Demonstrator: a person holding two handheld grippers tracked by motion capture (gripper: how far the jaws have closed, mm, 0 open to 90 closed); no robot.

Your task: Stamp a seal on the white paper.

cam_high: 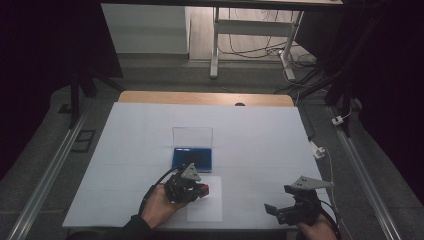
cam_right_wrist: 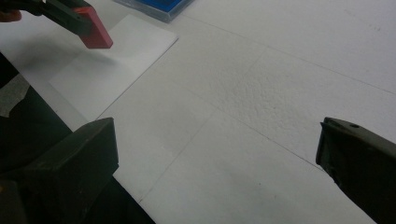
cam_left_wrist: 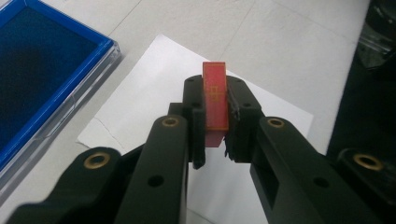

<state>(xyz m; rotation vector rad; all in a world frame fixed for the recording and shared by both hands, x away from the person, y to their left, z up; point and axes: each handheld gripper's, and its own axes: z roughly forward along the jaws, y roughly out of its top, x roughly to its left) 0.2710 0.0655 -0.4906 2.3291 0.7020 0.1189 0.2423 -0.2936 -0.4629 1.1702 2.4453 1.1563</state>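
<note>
White sheeting covers the table [cam_high: 140, 130], which stands on a grey floor with desk legs and loose cables beyond its far edge. From my remote seat I read the scene left to right. At centre left, an open blue case [cam_high: 192, 157] lies flat on the table with its clear lid [cam_high: 192, 136] raised upright at the far side; its dark blue lining appears bare, though the high view is too dim for me to be sure. Just in front of the case lies a white paper sheet [cam_high: 206, 205]. Above the sheet's near-left part I see the left gripper [cam_left_wrist: 215, 122], held in a hand [cam_high: 159, 205], its jaws pressed together on a small red block [cam_left_wrist: 215, 100]. The block stands on edge between the pads, with faint yellow markings on its upper face, and its tip projects past the jaws. Well apart, at the near right edge of the table, the right gripper [cam_high: 281, 198] rests with jaws spread wide, nothing between them.
</note>
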